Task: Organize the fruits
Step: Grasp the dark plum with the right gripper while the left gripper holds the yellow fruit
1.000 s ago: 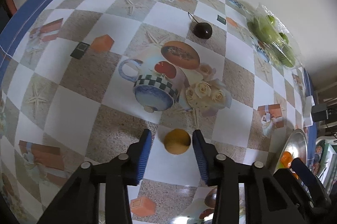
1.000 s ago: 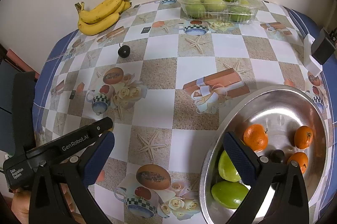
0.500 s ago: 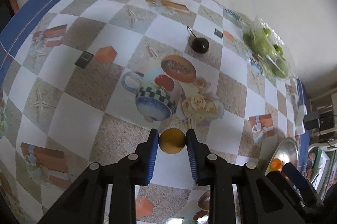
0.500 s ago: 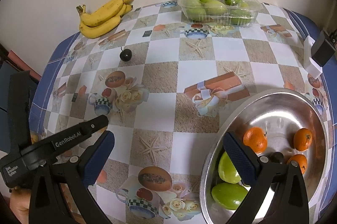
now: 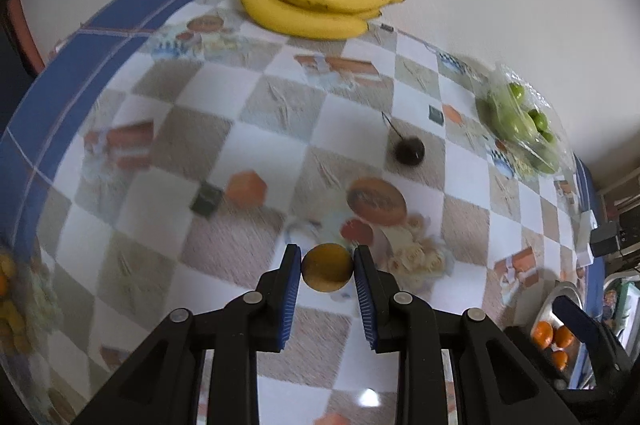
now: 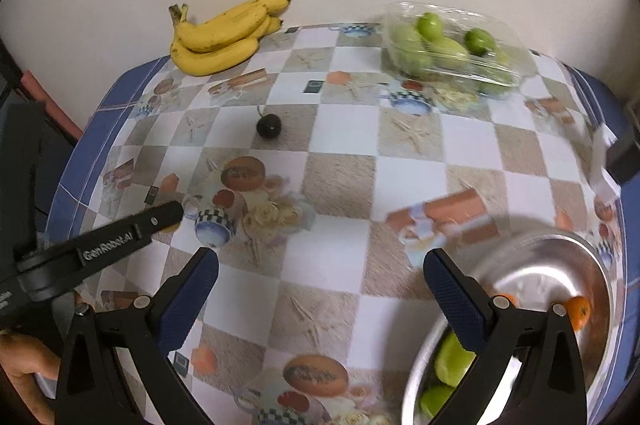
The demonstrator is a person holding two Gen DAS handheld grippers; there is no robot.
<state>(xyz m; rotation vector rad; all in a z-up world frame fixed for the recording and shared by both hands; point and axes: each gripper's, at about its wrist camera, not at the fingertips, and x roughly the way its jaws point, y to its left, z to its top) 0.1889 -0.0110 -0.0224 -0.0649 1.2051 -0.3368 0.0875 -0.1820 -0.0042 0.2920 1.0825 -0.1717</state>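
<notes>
My left gripper [image 5: 327, 271] has its jaws clamped on a small orange-yellow fruit [image 5: 327, 272], one blue pad pressed on each side, and the fruit hangs above the desk [image 5: 352, 129], over its printed cup. My right gripper [image 6: 320, 289] has its jaws spread wide with nothing between them, near the rim of the metal bowl [image 6: 560, 253]. I judge this the carrying step. Next I should bring the fruit across to the bowl, where oranges [image 6: 580, 311] and green fruits [image 6: 452, 365] already lie, and release it low over them.
</notes>
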